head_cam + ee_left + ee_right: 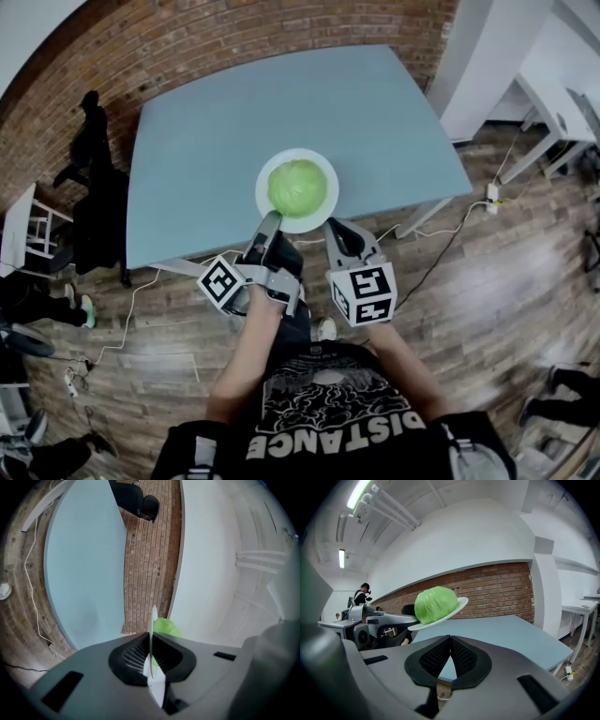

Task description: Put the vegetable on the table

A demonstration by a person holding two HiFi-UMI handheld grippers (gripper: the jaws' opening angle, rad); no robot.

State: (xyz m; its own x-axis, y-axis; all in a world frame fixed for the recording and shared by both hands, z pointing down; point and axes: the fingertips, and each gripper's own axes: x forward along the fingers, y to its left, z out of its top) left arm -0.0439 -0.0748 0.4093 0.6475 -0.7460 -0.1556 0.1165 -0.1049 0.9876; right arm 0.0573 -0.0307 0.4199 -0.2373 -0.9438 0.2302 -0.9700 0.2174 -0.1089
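A green cabbage lies on a white plate over the near edge of the blue-grey table. My left gripper is shut on the plate's near rim. In the left gripper view the plate stands edge-on between the closed jaws, with the cabbage just beyond. The right gripper view shows the plate tilted and raised above the table, carrying the cabbage. My right gripper is shut and empty, close to the plate's right.
A brick wall runs behind the table. Cables trail over the wooden floor. A black chair with bags stands left of the table, a white desk at the far right. A person stands in the background.
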